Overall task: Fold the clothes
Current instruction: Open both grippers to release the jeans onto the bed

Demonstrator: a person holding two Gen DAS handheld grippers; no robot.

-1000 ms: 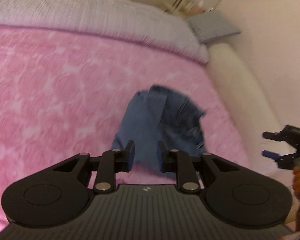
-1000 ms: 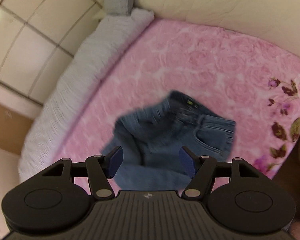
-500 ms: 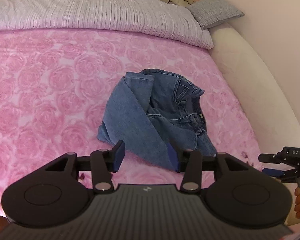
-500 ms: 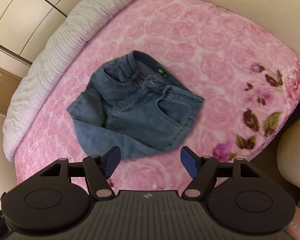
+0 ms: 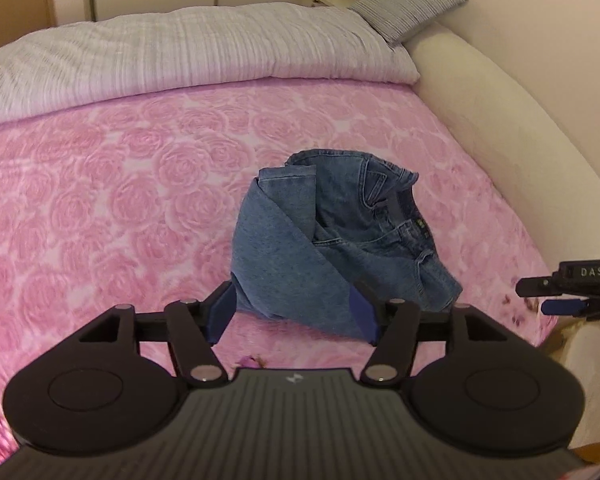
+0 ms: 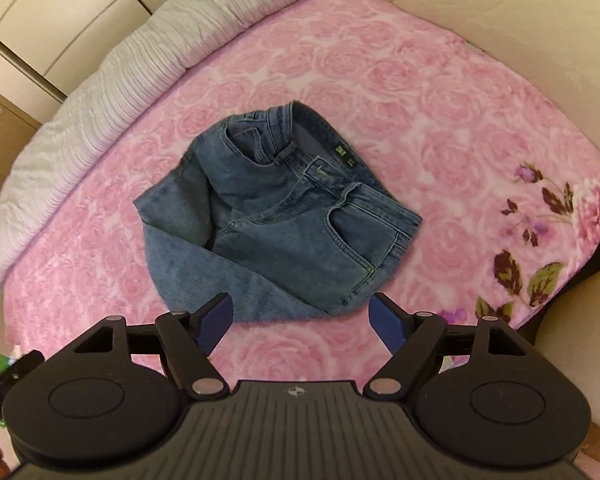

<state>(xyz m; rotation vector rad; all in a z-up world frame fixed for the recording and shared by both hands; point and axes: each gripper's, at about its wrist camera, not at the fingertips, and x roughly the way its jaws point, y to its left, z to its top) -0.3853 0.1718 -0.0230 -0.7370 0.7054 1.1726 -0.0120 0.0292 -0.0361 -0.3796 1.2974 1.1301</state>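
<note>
A pair of blue jeans (image 5: 332, 240) lies folded into a compact bundle on the pink rose-patterned blanket (image 5: 100, 200), waistband up toward the far side; it also shows in the right wrist view (image 6: 276, 220). My left gripper (image 5: 292, 316) is open and empty, held above the blanket just short of the bundle's near edge. My right gripper (image 6: 304, 320) is open and empty, also short of the bundle's near edge; its tips show at the right of the left wrist view (image 5: 556, 296).
A white-grey duvet (image 5: 180, 52) lies across the far side of the bed, with a striped pillow (image 5: 408, 4) by it. A cream padded bed frame (image 5: 512, 128) runs along the right. The blanket's flower-printed edge (image 6: 540, 240) drops off at the near right. Wardrobe doors (image 6: 40, 20) stand behind.
Both grippers have pulled back and up from the jeans. The left gripper's jaws have opened wide. The jeans stay folded on the blanket.
</note>
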